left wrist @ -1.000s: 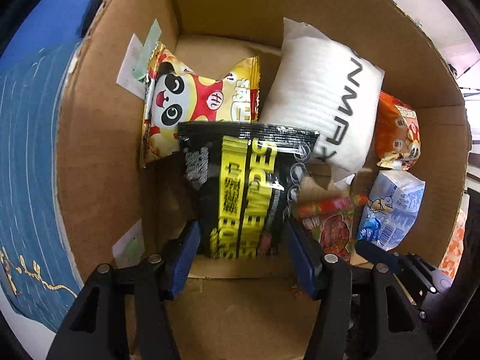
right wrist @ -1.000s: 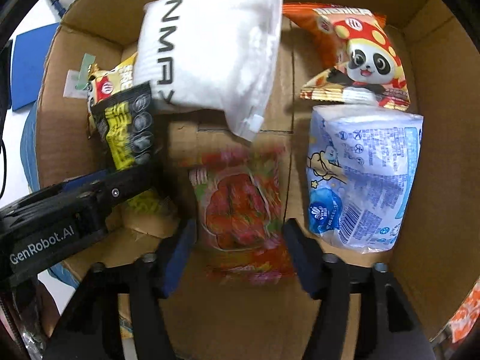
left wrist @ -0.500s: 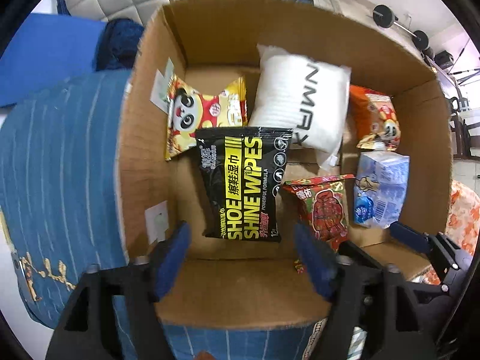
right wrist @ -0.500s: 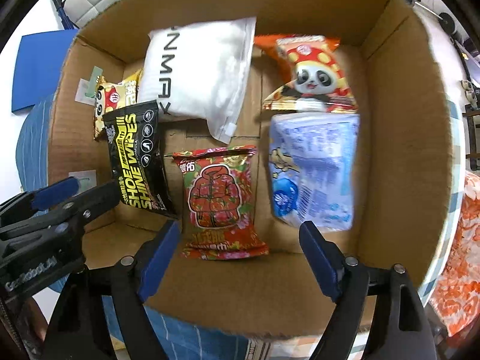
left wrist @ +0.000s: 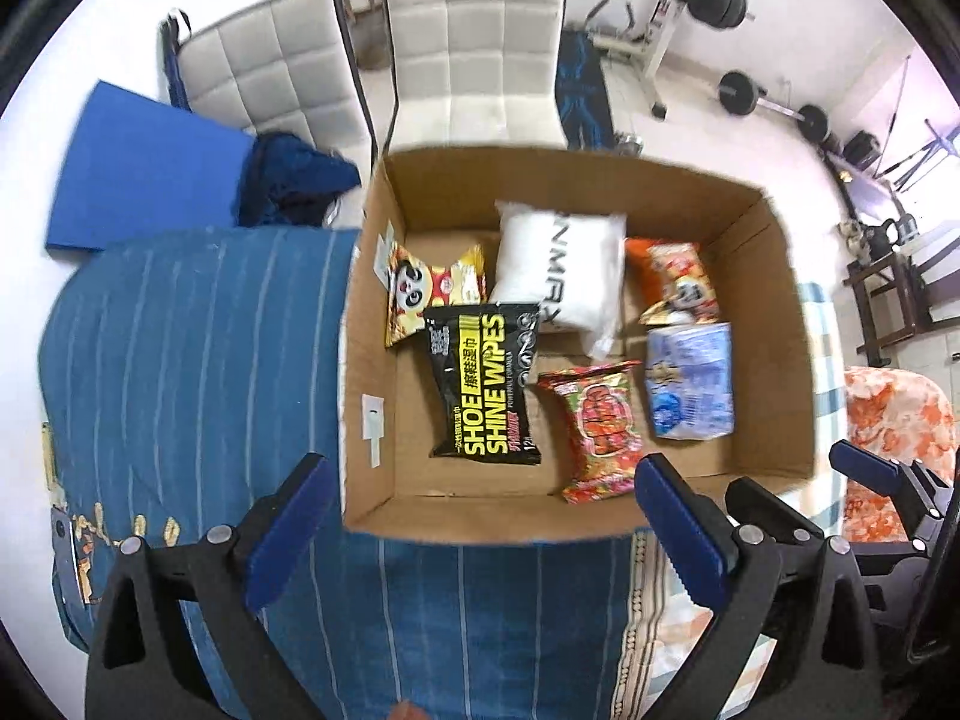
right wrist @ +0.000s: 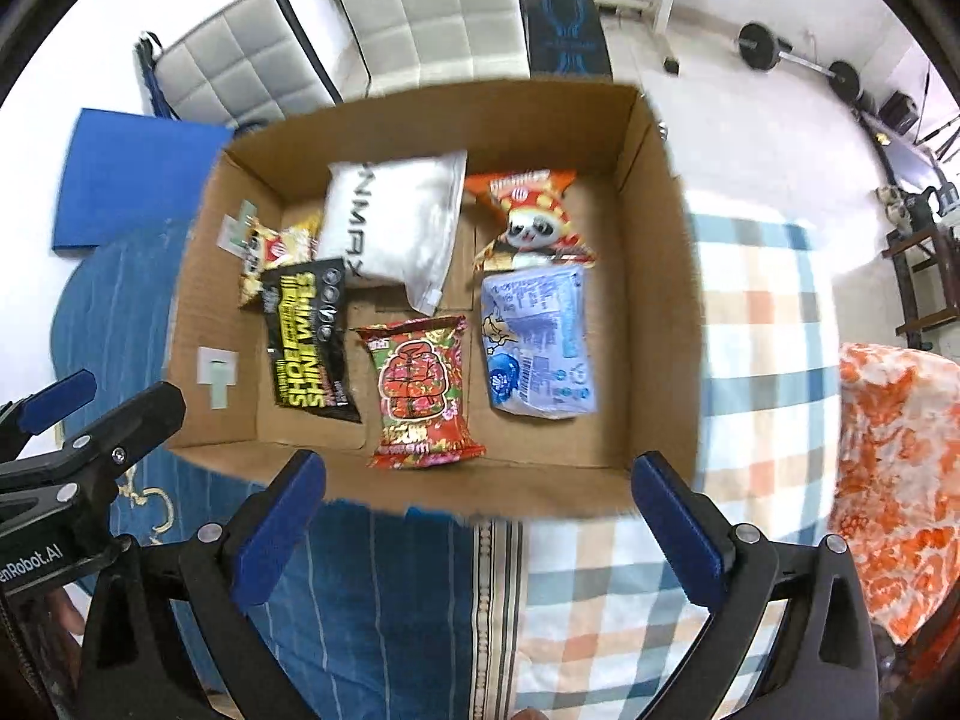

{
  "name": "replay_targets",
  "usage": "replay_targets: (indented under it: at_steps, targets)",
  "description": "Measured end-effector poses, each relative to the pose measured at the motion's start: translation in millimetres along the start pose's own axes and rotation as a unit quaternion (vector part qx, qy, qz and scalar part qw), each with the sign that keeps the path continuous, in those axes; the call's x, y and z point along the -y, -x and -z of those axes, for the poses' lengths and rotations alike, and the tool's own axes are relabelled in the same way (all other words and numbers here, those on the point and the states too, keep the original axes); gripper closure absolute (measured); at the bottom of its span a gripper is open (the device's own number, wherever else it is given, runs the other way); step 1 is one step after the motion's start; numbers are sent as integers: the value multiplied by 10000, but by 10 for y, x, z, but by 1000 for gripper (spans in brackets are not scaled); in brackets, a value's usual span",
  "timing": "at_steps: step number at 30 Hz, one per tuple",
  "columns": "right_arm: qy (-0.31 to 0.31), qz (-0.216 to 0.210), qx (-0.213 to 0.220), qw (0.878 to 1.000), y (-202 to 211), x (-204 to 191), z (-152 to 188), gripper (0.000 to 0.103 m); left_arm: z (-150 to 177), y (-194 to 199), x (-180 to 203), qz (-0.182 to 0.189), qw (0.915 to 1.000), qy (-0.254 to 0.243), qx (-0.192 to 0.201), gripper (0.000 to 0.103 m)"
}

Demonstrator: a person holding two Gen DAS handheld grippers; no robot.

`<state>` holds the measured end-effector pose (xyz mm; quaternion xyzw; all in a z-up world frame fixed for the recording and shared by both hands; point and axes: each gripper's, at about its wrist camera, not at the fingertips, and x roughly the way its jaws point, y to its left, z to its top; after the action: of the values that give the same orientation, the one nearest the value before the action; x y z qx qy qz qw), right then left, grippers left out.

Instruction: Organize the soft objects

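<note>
An open cardboard box (left wrist: 372, 360) (right wrist: 660, 300) holds several soft packs: a black shoe-wipes pack (left wrist: 483, 384) (right wrist: 309, 339), a red snack bag (left wrist: 600, 420) (right wrist: 423, 390), a blue tissue pack (left wrist: 690, 381) (right wrist: 534, 342), a white pouch (left wrist: 561, 267) (right wrist: 390, 222), a yellow panda bag (left wrist: 420, 291) (right wrist: 270, 246) and an orange panda bag (left wrist: 675, 276) (right wrist: 528, 210). My left gripper (left wrist: 480, 525) is open and empty above the box's near wall. My right gripper (right wrist: 474, 531) is open and empty too.
The box sits on a blue striped cloth (left wrist: 180, 360) beside a checked cloth (right wrist: 768, 324). An orange floral fabric (right wrist: 888, 450) lies at the right. White padded chairs (left wrist: 474, 60) and gym weights (left wrist: 774, 102) stand behind. A blue mat (left wrist: 138, 180) lies left.
Both grippers have let go of their packs and pulled back up out of the box. The shoe-wipes pack and the red snack bag now lie on the box floor.
</note>
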<state>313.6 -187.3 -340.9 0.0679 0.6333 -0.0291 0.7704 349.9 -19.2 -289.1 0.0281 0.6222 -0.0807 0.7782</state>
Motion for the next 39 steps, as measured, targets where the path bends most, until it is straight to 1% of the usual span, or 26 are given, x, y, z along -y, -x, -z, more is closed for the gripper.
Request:
replay_targets:
  at_steps: [6, 8, 12, 16, 18, 22, 27, 36, 39]
  targets:
    - [-243, -264, 429, 9984, 680, 63, 380, 0, 317, 740, 49, -31, 9977, -77, 667, 0]
    - [-275, -286, 549, 9977, 872, 64, 508, 0, 416, 902, 71, -56, 9967, -120, 795, 0]
    - [-254, -162, 860, 9958, 1312, 58, 813, 0, 632, 1236, 65, -134, 9947, -183, 1007, 0]
    - [-347, -262, 1017, 9939, 1629, 78, 1044, 0, 841, 1541, 48, -175, 9917, -193, 1255, 0]
    - [-376, -303, 1122, 9925, 1819, 78, 1173, 0, 939, 1675, 38, -163, 9907, -157, 1342, 0]
    - [-415, -259, 1334, 9899, 2158, 57, 1395, 0, 1141, 1932, 30, 27, 9895, -79, 1440, 0]
    - [-433, -355, 1523, 9868, 2544, 35, 1677, 0, 1330, 2242, 21, 30, 9866, -74, 1630, 0]
    - [-291, -397, 1720, 9839, 3034, -56, 2143, 0, 1656, 2705, 39, 142, 9830, -93, 1826, 0]
    - [-307, -283, 1783, 9831, 3130, -39, 2265, 0, 1733, 2773, 49, 133, 9827, -99, 1843, 0]
